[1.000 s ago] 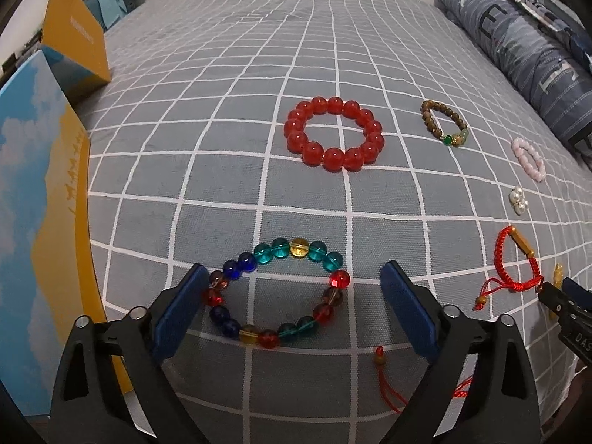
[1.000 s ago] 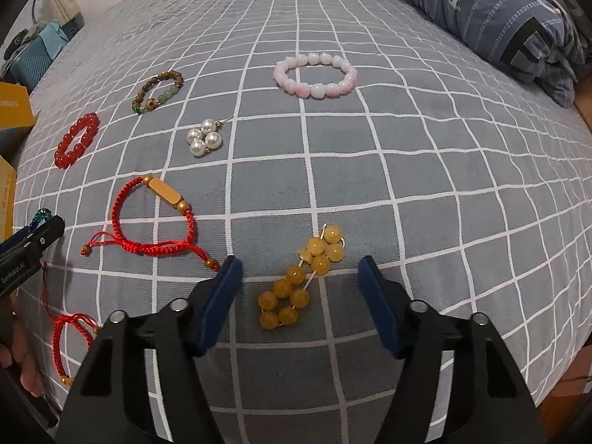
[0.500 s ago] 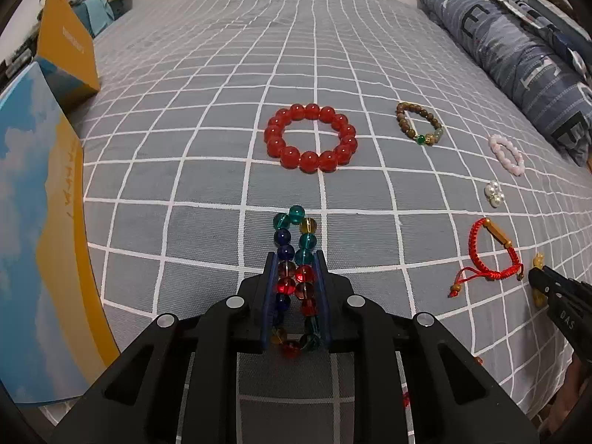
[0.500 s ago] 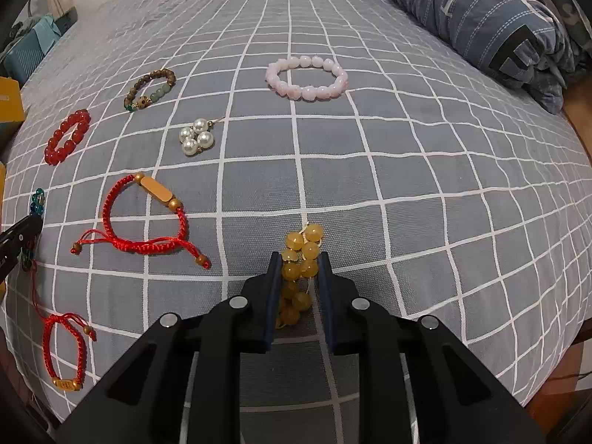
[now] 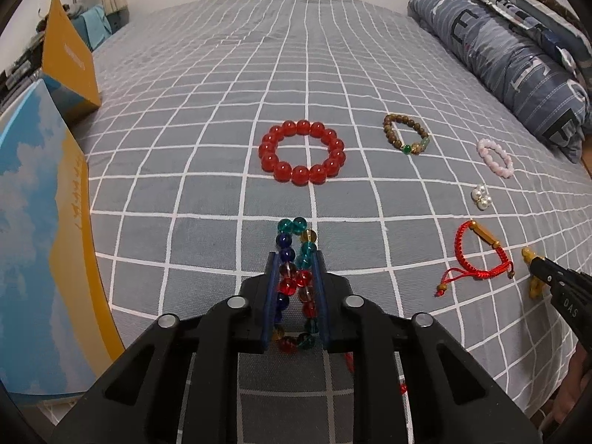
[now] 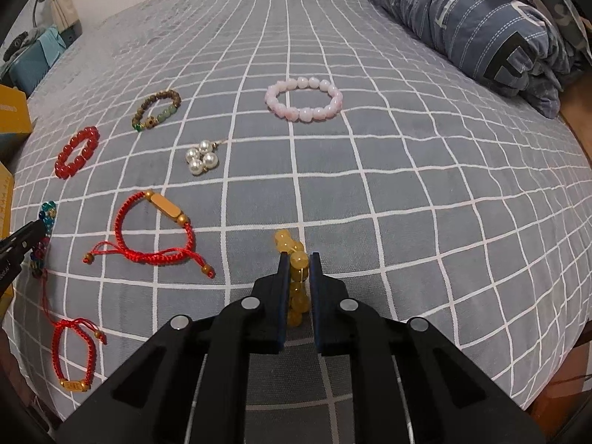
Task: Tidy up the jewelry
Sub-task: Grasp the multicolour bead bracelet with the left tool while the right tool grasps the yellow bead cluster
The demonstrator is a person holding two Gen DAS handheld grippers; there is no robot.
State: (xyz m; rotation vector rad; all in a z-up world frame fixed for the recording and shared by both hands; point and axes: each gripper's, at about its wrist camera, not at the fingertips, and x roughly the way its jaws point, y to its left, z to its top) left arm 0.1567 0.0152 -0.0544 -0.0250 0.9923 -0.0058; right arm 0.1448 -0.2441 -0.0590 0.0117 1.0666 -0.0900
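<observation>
My left gripper (image 5: 295, 259) is shut on a multicoloured glass bead bracelet (image 5: 296, 244), squeezed into a narrow loop on the grey checked bedspread (image 5: 207, 192). My right gripper (image 6: 296, 259) is shut on a yellow bead bracelet (image 6: 294, 255), also squeezed flat; it shows at the right edge of the left wrist view (image 5: 532, 270). Lying loose are a red bead bracelet (image 5: 301, 152), a brown bead bracelet (image 5: 405, 135), a pink bead bracelet (image 6: 303, 99), a pearl cluster (image 6: 201, 157) and a red cord bracelet with a gold tube (image 6: 155, 231).
A second red cord bracelet (image 6: 74, 355) lies near the bed's front left corner. A blue and yellow box (image 5: 40, 222) and a yellow box (image 5: 70, 63) stand on the left. A folded blue duvet (image 6: 481, 26) lies along the right.
Both grippers went from open around their bracelets to shut on them. Since half a second ago both have lifted slightly, bracelets still held.
</observation>
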